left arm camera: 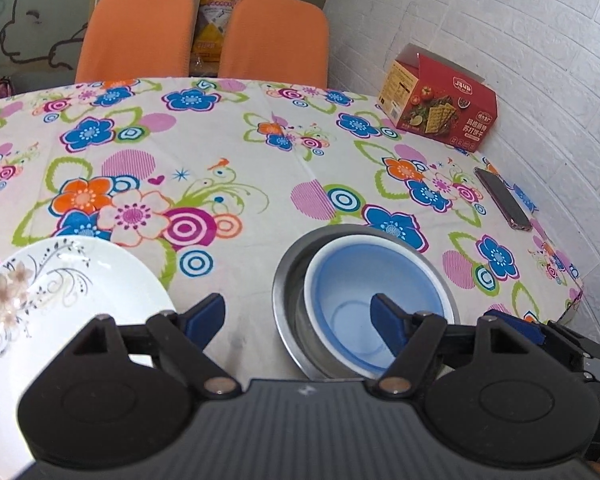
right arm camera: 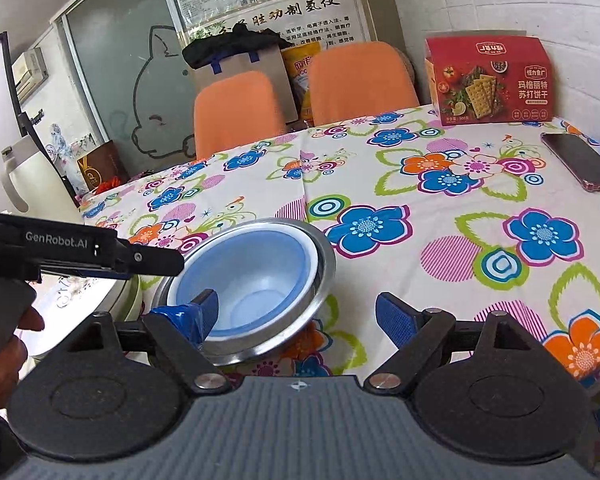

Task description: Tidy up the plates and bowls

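While both grippers are held spread and empty above the flowered tablecloth (left arm camera: 260, 152), a blue plastic bowl (left arm camera: 364, 300) is seen nested inside a steel bowl (left arm camera: 286, 280). The left gripper (left arm camera: 298, 316) straddles the steel rim, possibly without contact. A white floral plate (left arm camera: 72, 280) lies left; the right gripper (right arm camera: 296, 312) hovers just beside the bowls.
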`<state>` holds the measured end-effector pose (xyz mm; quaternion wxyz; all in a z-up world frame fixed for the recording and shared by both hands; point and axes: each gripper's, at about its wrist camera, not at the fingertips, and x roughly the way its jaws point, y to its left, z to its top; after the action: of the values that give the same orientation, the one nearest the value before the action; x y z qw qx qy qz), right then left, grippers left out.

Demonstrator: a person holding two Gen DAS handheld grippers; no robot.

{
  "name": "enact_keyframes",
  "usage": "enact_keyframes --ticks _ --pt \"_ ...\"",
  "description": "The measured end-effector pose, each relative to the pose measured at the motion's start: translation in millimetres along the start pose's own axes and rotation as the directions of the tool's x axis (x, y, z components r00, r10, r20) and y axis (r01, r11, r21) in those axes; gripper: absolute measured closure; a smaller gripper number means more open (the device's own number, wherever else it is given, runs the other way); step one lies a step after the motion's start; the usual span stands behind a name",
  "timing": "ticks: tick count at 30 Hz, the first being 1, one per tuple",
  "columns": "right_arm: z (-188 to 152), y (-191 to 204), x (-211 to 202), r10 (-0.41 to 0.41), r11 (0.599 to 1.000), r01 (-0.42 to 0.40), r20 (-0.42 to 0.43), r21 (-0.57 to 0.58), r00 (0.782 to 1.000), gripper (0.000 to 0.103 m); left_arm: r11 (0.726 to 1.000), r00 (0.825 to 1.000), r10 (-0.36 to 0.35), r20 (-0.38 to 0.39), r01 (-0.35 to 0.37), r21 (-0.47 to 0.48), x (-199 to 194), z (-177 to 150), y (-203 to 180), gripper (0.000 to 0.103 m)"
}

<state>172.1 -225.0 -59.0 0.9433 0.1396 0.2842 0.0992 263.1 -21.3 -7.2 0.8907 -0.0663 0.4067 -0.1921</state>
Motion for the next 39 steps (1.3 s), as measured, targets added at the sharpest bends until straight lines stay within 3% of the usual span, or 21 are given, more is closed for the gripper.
enact_keyframes --ticks 10,15,23,37,39 --pt "10.4 13.1 35.0 -0.056 0.990 0.045 -0.079 -0.135 0.995 0.030 0.994 0.993 0.046 -0.108 -0.035 0.105 43.4 19.6 -5.0 0.030" --pt "10.9 11.3 47.6 -0.072 0.988 0.055 -0.113 -0.145 0.991 0.030 0.986 0.989 0.058 -0.134 -0.036 0.160 60.3 23.4 -12.4 0.030" --pt "7.3 5.8 63.0 -0.081 0.990 0.060 -0.158 -0.130 0.984 0.028 0.987 0.984 0.061 -0.167 -0.035 0.155 80.2 23.9 -12.2 0.029" --pt "-2.1 11.7 63.7 -0.100 0.990 0.092 -0.071 -0.108 0.992 0.024 0.985 0.988 0.060 -0.140 -0.036 0.167 84.1 18.7 -15.1 0.025" --pt "-2.7 15.3 63.5 -0.072 0.993 0.065 -0.072 -0.101 0.995 0.025 0.982 0.989 0.045 -0.139 -0.018 0.188 83.9 16.0 -19.8 0.026"
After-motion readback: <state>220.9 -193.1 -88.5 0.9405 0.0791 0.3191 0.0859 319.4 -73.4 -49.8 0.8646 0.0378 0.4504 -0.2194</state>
